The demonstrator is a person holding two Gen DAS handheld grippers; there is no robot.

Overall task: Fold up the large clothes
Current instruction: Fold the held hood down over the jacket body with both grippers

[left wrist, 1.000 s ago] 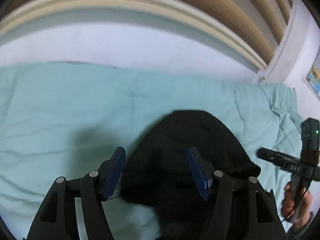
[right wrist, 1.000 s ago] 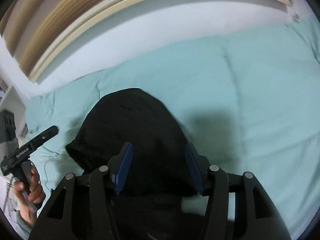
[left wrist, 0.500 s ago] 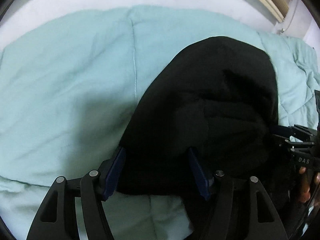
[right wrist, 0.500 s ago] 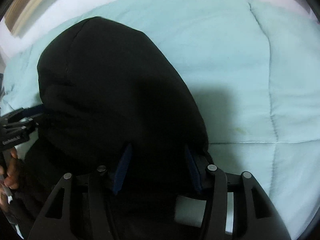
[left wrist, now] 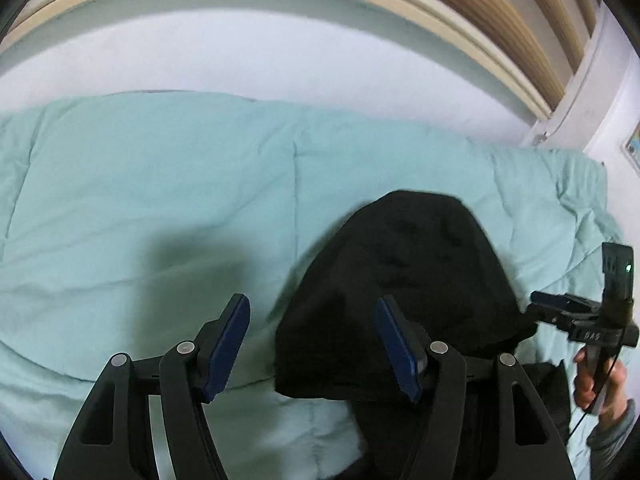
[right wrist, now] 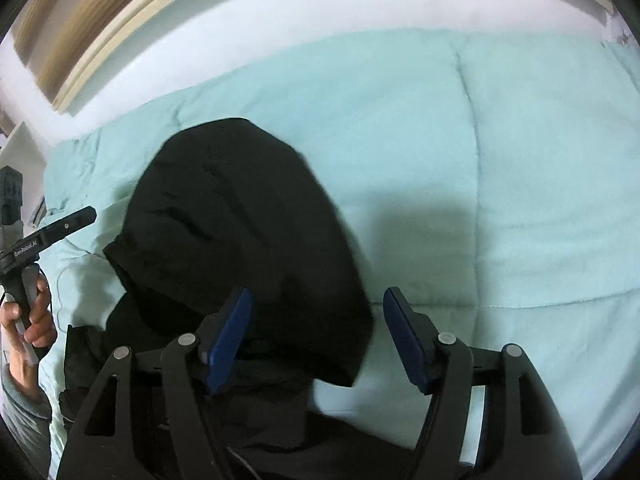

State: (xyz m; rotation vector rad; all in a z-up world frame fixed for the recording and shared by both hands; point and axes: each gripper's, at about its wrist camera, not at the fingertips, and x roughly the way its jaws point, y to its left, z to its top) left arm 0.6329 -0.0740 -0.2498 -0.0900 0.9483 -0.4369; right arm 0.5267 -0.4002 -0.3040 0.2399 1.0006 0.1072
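Observation:
A black garment (left wrist: 404,292) lies in a rounded heap on the pale green quilt (left wrist: 160,200); it also shows in the right wrist view (right wrist: 240,240). My left gripper (left wrist: 312,344) is open and empty, held above the garment's left edge. My right gripper (right wrist: 318,340) is open and empty, above the garment's right edge. Each gripper shows in the other's view: the right one (left wrist: 592,320) at the far right, the left one (right wrist: 44,236) at the far left. The garment's near part runs under the grippers and is hidden.
The quilt (right wrist: 500,180) covers a bed and spreads wide to both sides. A white wall (left wrist: 280,56) and a wooden slatted headboard (left wrist: 480,8) stand behind it. A white post (left wrist: 576,96) stands at the far right corner.
Half a second ago both grippers were low and close over the garment. Now both have pulled back and up, open and empty, and the wall is in view again.

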